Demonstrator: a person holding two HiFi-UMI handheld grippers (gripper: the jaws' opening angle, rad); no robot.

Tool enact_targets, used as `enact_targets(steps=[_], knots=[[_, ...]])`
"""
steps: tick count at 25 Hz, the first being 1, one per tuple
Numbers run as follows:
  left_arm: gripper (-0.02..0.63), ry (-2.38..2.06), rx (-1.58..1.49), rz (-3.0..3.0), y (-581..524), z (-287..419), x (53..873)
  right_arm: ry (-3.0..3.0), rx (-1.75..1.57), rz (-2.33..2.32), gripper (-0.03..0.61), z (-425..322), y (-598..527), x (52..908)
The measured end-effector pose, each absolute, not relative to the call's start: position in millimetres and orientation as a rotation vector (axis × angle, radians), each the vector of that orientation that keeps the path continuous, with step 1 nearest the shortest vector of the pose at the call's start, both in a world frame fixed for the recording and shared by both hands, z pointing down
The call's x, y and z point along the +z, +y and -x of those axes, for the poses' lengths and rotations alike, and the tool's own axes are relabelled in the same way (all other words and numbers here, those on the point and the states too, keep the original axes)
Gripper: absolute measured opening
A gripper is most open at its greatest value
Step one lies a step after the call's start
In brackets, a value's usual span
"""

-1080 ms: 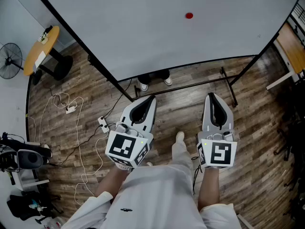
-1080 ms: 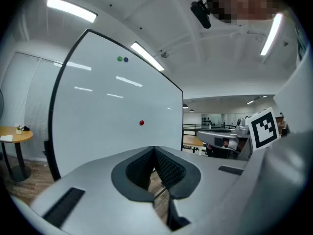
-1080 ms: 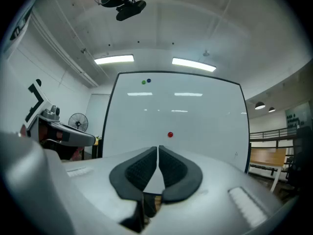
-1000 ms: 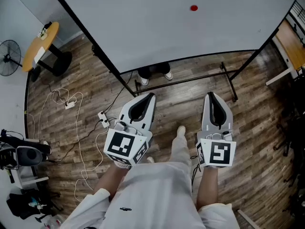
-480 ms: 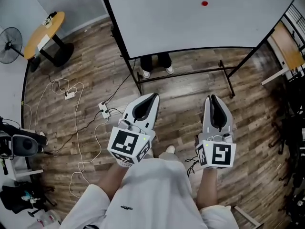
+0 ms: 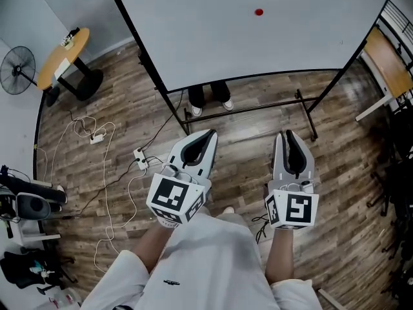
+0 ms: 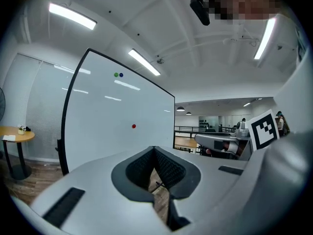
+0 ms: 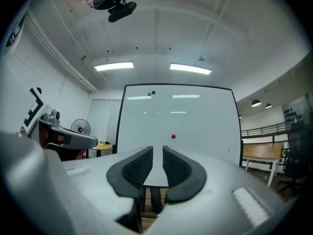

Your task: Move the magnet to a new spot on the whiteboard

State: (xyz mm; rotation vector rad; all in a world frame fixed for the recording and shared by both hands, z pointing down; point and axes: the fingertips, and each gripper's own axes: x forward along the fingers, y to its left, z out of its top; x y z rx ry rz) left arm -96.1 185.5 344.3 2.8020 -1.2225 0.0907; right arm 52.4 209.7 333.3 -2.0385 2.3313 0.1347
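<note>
A small red magnet sticks to the big whiteboard, well ahead of both grippers; it also shows as the red magnet in the left gripper view and the red magnet in the right gripper view. My left gripper points level at the board, its tips meeting, empty; it is the left gripper in its own view. My right gripper stands beside it. The right gripper shows a gap between its pads; its jaws have just been opening, with nothing between them.
A green and a blue magnet sit near the board's top. A person's feet stand behind the board, by its stand. Left are a round yellow table, a fan and floor cables; a wooden desk is at right.
The view has swung: the board's left edge and stand sit nearer the middle and more of the floor in front of the board shows. Both grippers stay side by side before me. The red magnet keeps its spot.
</note>
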Motion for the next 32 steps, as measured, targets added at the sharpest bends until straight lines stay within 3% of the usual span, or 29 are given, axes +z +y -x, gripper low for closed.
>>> enact_targets(steps=[12, 32], knots=[[0.002, -1.234, 0.062, -2.803, 123.9, 62.2, 340.5, 2.327, 0.179, 2.028, 0.057, -86.8, 148.4, 323.5], [0.002, -1.074, 0.017, -2.845, -103.2, 54.3, 330.2, 2.232, 0.198, 2.132, 0.057, -88.7, -67.6, 303.1]])
